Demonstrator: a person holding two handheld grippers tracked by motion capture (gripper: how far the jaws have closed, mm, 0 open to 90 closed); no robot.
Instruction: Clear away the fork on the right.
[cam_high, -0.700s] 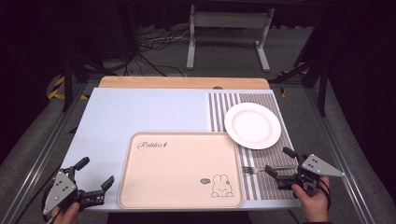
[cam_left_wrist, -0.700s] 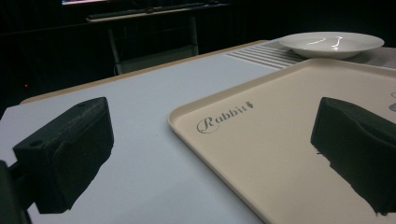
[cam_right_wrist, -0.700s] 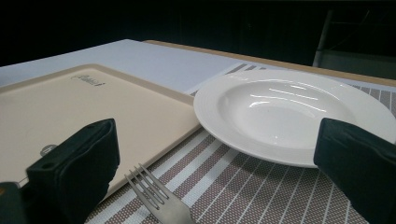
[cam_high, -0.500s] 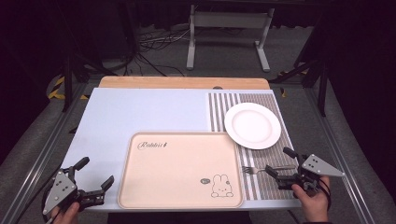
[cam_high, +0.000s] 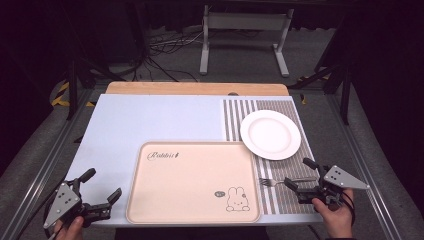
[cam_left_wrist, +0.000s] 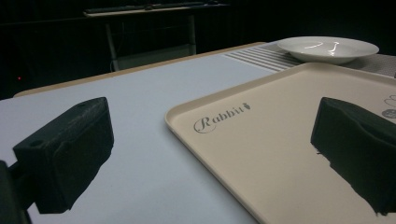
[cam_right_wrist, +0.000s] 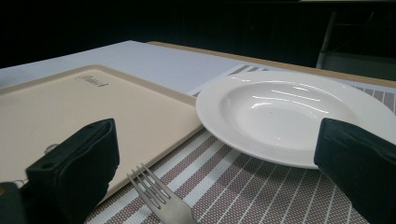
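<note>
One plate (cam_high: 270, 134) just beyond fork (cam_high: 285, 180), beside tray (cam_high: 192, 181).

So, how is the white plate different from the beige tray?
The white plate is round and plain; the beige tray is rectangular with a rabbit drawing and lettering. The plate lies on the striped mat, overlapping the tray's corner; the tray is larger and nearer the person. Both are empty.

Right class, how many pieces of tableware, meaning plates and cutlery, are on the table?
2. A white plate sits on the striped mat at the far right; a fork lies on the mat nearer the person, between the right gripper's open fingers.
</note>
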